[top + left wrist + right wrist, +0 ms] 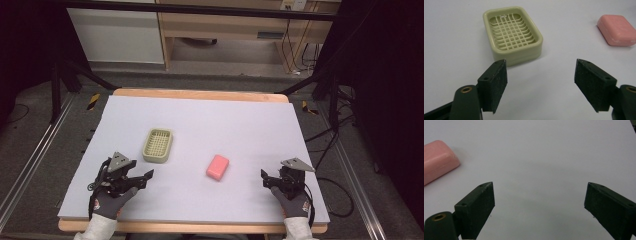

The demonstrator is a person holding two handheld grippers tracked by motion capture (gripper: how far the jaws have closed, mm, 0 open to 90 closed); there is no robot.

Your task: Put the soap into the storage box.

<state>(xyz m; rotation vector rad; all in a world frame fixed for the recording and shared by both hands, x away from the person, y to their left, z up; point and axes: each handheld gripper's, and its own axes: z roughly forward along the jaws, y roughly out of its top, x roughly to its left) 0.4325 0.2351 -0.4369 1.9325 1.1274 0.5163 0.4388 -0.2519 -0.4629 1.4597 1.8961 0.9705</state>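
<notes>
High view: we've got the pink soap bar [218, 166] lying flat on the lavender table cover [240, 125], right of centre, apart from everything. Soap dish [158, 145], pale green with a grid insert, sits to its left, near but not touching, and it's empty.

Left gripper [148, 175] is low at the near-left edge, jaws wide apart, holding nothing, just below the dish. Left gripper view looks straight at the dish [512, 35] between its jaws, with the soap [617, 30] off to the upper right.

Right gripper [264, 176] is at the near-right edge, jaws also spread wide, empty. Soap lies between the two grippers, somewhat closer to the right one. Right gripper view has the soap [437, 160] at the far left edge and bare cover ahead.

Our read: work looks like soap into dish, and nothing is done yet. Soap untouched, dish empty, no contact anywhere. Left to do, as we judge it: reach, grasp the bar, carry it over, set it on the grid, release
</notes>
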